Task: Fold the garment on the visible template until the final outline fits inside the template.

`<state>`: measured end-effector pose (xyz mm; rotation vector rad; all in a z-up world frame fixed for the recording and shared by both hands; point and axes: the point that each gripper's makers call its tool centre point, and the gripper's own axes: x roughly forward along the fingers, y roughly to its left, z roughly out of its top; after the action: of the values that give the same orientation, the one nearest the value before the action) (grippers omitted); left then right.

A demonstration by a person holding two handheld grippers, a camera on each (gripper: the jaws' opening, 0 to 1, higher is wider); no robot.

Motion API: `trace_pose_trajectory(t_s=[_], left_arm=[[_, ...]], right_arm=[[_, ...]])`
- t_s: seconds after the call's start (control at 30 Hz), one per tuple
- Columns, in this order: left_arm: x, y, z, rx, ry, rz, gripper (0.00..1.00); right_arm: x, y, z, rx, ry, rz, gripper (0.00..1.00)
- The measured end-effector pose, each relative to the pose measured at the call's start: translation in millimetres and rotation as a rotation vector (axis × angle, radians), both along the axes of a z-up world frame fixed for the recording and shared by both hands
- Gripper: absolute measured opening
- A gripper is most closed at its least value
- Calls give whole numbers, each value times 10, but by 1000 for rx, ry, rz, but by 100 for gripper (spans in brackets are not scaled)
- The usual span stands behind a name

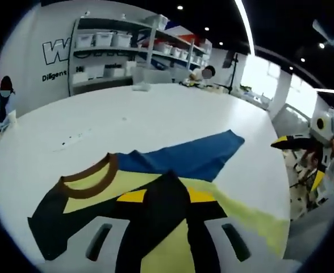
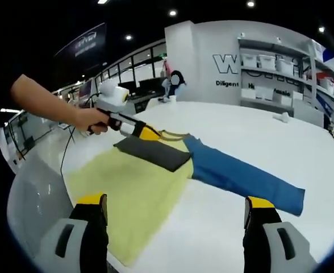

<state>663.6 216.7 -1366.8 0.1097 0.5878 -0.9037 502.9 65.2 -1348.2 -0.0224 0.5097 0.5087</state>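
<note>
Right gripper view: the yellow T-shirt [image 2: 138,193] lies flat on the white table [image 2: 303,148], its blue sleeve [image 2: 241,176] stretching toward four o'clock. The left gripper [image 2: 150,134], at ten o'clock, pinches the folded black sleeve [image 2: 153,152]. The right gripper [image 2: 175,219] hovers open-jawed, nearer the blue sleeve.

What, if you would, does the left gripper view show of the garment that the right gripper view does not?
Left gripper view alone: the brown collar close up, and the left gripper shut on black fabric.

Right gripper view alone: the right gripper open above the table, the folded black sleeve atop the yellow body, and a hand holding the other gripper at the collar.

Both: the garment's blue sleeve spread on the white table, with shelving behind.
</note>
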Motion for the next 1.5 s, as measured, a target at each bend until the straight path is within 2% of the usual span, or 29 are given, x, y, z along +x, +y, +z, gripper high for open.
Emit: trace_pose_trajectory(t_s=[0.07,0.17,0.43,0.5,0.6,0.73,0.87,0.97,1.07,1.5], left_arm=[[-32,30,4,3,14,3,49],[-80,116,17,49,-19,-33,52],[-134,305,116,80,-62,-46,64],[-164,322,149,63,-69,-53,65],[-214,376,169,88,-100,-72,63],[-277,443,215,88,-112,-81,64],[-323,555,269,77,-120,-68,64],[-340,676,299,69,-117,-42,65],[-363,768,337,59,-119,-22,65],[-449,1045,438,38,-117,34,66]], right_arm=[[26,-29,23,11,-9,-13,97],[45,-76,41,-27,-28,-9,88],[32,-127,15,-113,-40,20,76],[31,-135,2,-135,-46,27,72],[36,-164,-28,-187,-54,32,65],[45,-165,-19,-160,-53,21,65],[53,-191,-32,-196,-62,28,61],[57,-203,-47,-235,-73,44,53],[77,-183,-36,-205,-72,33,58],[175,-200,-14,-182,-69,10,71]])
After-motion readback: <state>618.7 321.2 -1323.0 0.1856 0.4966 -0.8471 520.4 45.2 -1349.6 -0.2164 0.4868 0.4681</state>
